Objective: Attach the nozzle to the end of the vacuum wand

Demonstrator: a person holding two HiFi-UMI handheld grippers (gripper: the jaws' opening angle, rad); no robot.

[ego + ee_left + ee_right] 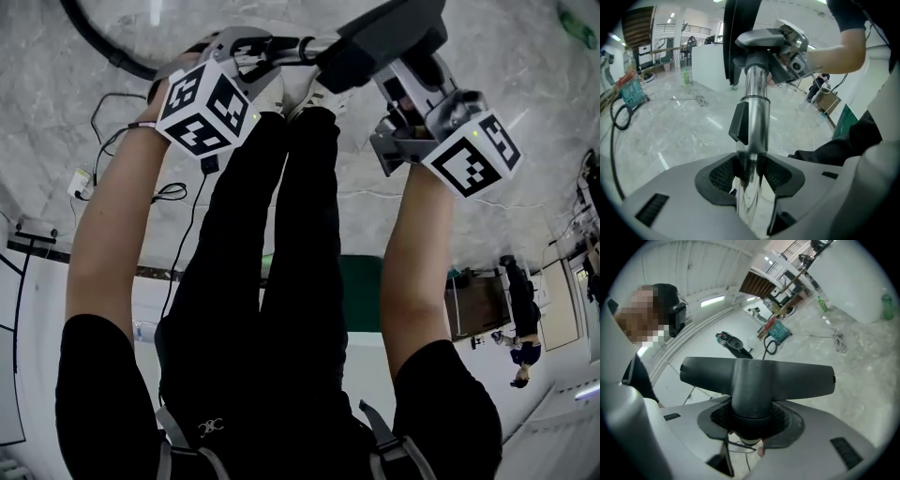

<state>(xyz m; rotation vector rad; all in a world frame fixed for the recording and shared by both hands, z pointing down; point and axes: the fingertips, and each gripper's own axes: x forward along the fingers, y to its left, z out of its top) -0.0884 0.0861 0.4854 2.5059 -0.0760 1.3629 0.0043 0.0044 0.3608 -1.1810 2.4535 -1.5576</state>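
While both parts are hanging clear above the marble floor (684,136), with nothing carrying either one, the whole job is resting on the two grips.

- The left gripper (750,180) is clamping narrow on the chrome vacuum wand (752,117), low on the tube and below a black clip (739,124).
- The right gripper (750,427) is closing its pads on the round neck of the nozzle (757,376). The dark T-shaped head is lying crosswise just beyond its jaws.
- In the left gripper view the wand's far end is meeting the nozzle's neck. I cannot tell whether it is fully home, because the joint is showing too small.

How I am judging the step is best done:
- The left claw is best serving as the fixed anchor while the right one is doing the pushing.
- Neck and tube are needing to share one line. Any tilt is likely jamming the socket at its lip.
- The push is wanting to run straight along the tube, perhaps with a slight twist.
- Chrome is likely handling slick, so the wand risks sliding back through the left pads under load. A firm squeeze there is mattering more than speed.
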